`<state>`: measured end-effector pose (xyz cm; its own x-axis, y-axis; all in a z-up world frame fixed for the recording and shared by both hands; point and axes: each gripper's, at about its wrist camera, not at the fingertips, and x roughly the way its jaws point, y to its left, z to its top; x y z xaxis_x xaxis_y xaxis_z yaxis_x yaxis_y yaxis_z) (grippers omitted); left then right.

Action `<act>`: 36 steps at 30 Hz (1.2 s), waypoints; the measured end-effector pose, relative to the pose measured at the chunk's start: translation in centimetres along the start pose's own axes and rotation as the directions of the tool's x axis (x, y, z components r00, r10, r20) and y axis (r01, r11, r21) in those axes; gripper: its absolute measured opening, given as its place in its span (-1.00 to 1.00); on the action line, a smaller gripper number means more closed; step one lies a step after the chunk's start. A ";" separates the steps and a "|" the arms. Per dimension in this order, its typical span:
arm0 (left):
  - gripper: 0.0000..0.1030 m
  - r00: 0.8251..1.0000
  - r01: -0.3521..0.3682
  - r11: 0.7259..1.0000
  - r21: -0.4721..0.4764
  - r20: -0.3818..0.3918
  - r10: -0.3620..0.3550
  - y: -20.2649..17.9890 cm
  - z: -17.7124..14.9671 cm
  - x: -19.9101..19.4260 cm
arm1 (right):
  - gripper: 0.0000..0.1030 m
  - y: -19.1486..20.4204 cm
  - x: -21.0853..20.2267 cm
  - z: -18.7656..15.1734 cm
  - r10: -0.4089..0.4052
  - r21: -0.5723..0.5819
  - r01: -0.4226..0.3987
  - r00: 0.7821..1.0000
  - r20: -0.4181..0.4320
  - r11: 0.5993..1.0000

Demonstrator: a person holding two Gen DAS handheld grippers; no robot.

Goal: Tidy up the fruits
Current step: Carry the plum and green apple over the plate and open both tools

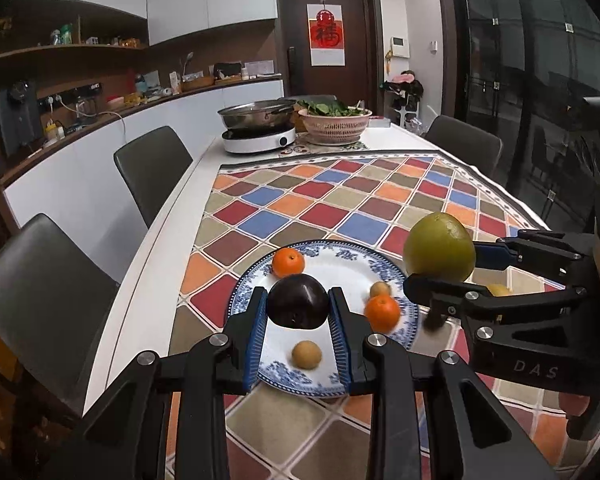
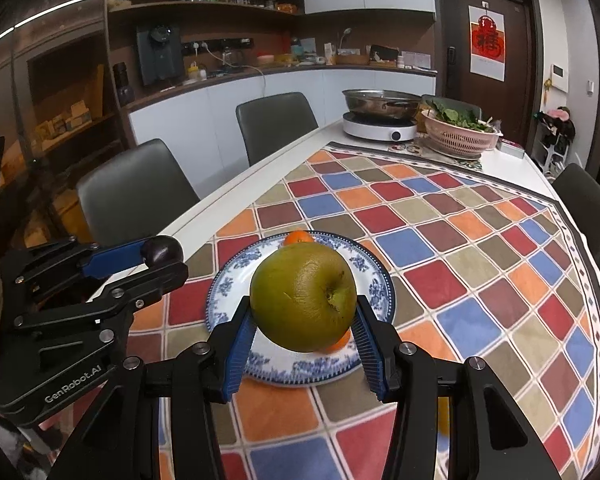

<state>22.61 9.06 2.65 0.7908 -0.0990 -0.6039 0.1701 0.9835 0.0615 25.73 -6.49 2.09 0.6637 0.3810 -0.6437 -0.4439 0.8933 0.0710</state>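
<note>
Two fruits in the air, four already on the plate

The blue-patterned plate (image 1: pixel 384 270) sits near the near left corner of the checked tablecloth (image 1: pixel 340 200) and already carries two oranges, one (image 1: pixel 287 263) at its far rim and one (image 1: pixel 382 313) at its right rim, plus two small brown fruits, one (image 1: pixel 306 355) toward the near rim and one (image 1: pixel 380 289) beside the right orange. The left gripper (image 1: pixel 298 306) is clenched on a dark purple fruit (image 1: pixel 298 306) above the plate's middle; the right gripper (image 2: pixel 304 316) grasps a large green fruit (image 2: pixel 303 297), hanging over the plate's right side. Something yellow (image 1: pixel 499 290) shows on the cloth behind the right gripper, too hidden to name. Judging by this, gathering is well along: both held fruits remain to be set down, perhaps the yellow one too.
</note>
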 end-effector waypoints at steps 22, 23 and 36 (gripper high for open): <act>-0.40 0.981 0.019 1.000 -0.003 -0.192 -0.019 2.8 -1.6 11.0 | -0.05 -1.1 11.7 0.4 -0.022 0.022 0.027 0.980 -0.199 0.999; -0.40 0.980 0.022 1.000 -0.004 -0.198 -0.022 2.9 -1.6 11.2 | -0.05 -1.1 11.9 0.4 -0.024 0.020 0.029 0.979 -0.202 0.999; 0.01 0.976 -0.091 0.996 0.005 -0.197 0.090 3.0 -1.7 8.4 | -0.03 -1.5 11.4 0.2 -0.049 0.010 0.052 0.980 -0.192 0.999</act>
<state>28.79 11.46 -3.55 0.6716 0.0217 -0.7406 0.1001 0.9877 0.1198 34.06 -3.41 -5.14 0.5569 0.2842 -0.7805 -0.4026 0.9142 0.0456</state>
